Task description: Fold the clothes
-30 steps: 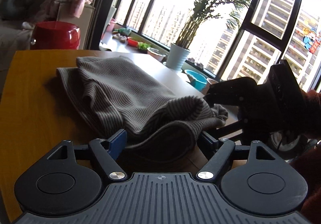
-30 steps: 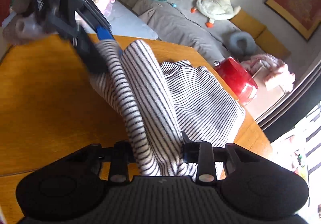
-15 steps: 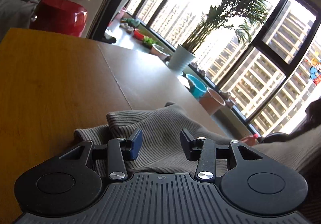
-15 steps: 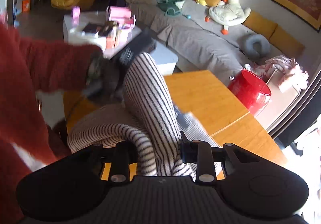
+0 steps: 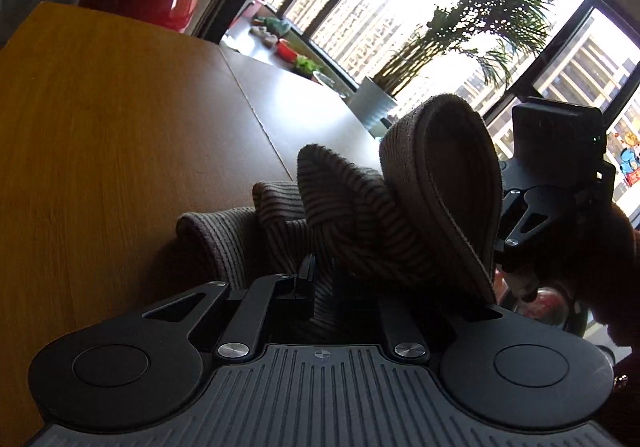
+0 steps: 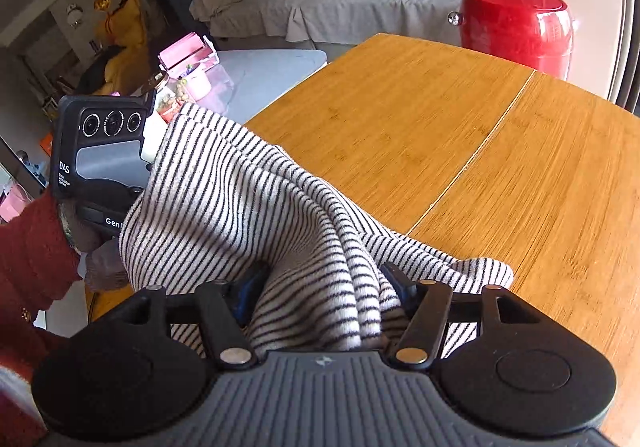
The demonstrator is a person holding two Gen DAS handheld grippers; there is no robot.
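**Black grippers, red knit sleeve**

The left gripper has a ribbed grey-black body, two round black discs at its sides, and silver screws on its black finger arms. The right gripper is built the same, with blue pads inside its fingers. Seen from the right wrist, the left unit's back carries three ringed lenses and white "DAS" lettering. Beside it shows a fuzzy dark-red knit sleeve and a grey-brown glove.

a wooden table carries a bunched striped garment near its edge.
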